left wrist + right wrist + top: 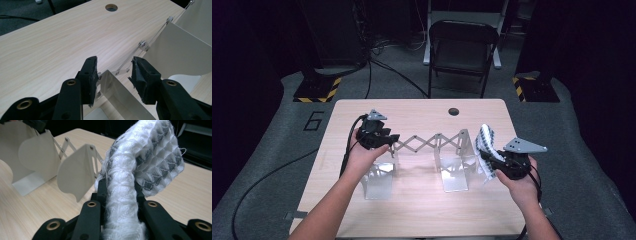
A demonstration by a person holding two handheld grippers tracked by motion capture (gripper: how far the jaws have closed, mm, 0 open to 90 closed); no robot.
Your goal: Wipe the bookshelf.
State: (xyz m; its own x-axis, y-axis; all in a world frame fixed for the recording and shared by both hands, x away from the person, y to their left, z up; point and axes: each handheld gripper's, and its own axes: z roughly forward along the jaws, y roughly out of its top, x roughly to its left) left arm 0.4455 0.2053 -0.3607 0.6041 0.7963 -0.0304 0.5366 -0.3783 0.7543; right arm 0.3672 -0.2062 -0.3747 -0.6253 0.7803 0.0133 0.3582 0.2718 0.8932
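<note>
Black jaws of right gripper (121, 195), nearest the lens in the right gripper view, pressed onto a white-and-grey knitted cloth (147, 162); cloth bunched into a thick roll between the pads, upper part folded over and hanging free above the tips. Same cloth (486, 142) in the high view, raised clear of the wooden table (422, 200), just right of the rack's right end and in front of right gripper (493, 161). Right hand (522, 180) gripping the tool body, grey three-cornered plate on top.

Left gripper (113, 75): jaws spread, pads either side of the top edge of an end panel of the metal accordion rack (117, 90), not pressing on it as far as visible; left pad close against the panel's riveted corner, right pad standing apart. In the high view, left gripper (389, 142) at the rack's left end, left hand (364, 155) behind it.

Metal accordion rack (432, 145) stretched across mid-table: upright pale panels joined by a scissor lattice, each panel on its own flat foot. Compartments between panels holding nothing visible; cloth outside them, beyond the right-hand panel. Round hole (454, 111) near the table's far edge; folding chair (462, 47) on the floor beyond.
</note>
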